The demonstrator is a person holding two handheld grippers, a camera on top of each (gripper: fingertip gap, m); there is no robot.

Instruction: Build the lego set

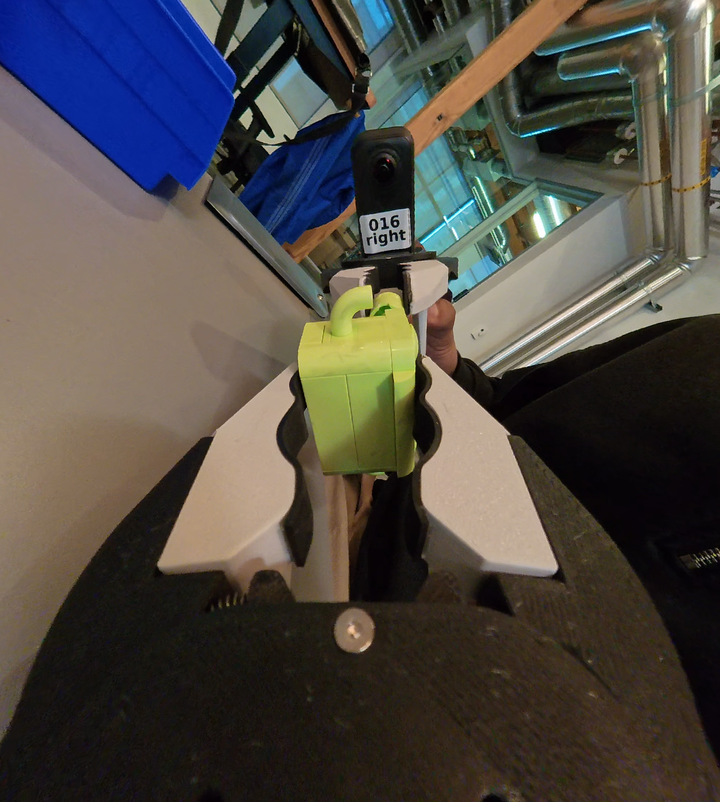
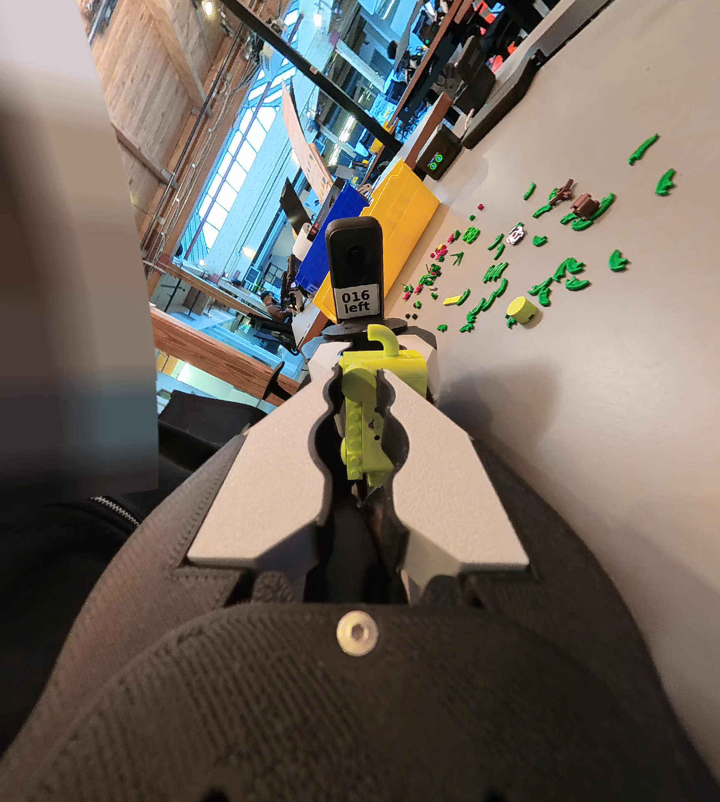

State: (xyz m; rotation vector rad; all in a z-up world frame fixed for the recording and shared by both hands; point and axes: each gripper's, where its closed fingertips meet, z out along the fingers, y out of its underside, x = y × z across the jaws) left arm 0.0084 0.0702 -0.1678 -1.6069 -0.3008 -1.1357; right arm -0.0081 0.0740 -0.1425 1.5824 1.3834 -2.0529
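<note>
Behind your tools is an open workshop with timber beams, silver ducts and tall windows, and below them a pale grey table (image 2: pixel 610 434). A blue bin (image 1: pixel 102 82) sits at the table's edge in the left wrist view; a yellow bin (image 2: pixel 397 217) and another blue one stand along the far edge in the right wrist view.

Your left gripper (image 1: pixel 358 416) is clenched on the lime-green lego block (image 1: pixel 358 399), its pads pressing the block's two sides. The block's long axis runs along the fingers, away from the camera, and the end with the curved hook (image 1: pixel 343 314) points forward, toward your other tool.

Your right gripper (image 2: pixel 360 416) is clamped on a lime-green studded piece (image 2: pixel 362 438), which lies lengthwise along its fingers, studs facing left in that view, its far end meeting the block. The two grippers face each other nose to nose, held up above the table.

Scattered green leaf pieces (image 2: pixel 557 277), small red and pink bits (image 2: pixel 436 256), brown pieces (image 2: pixel 584 204) and a round lime-green piece (image 2: pixel 521 309) lie on the table, well apart from the block. A person's hand (image 1: pixel 440 330) and dark sleeve show behind the right gripper.
</note>
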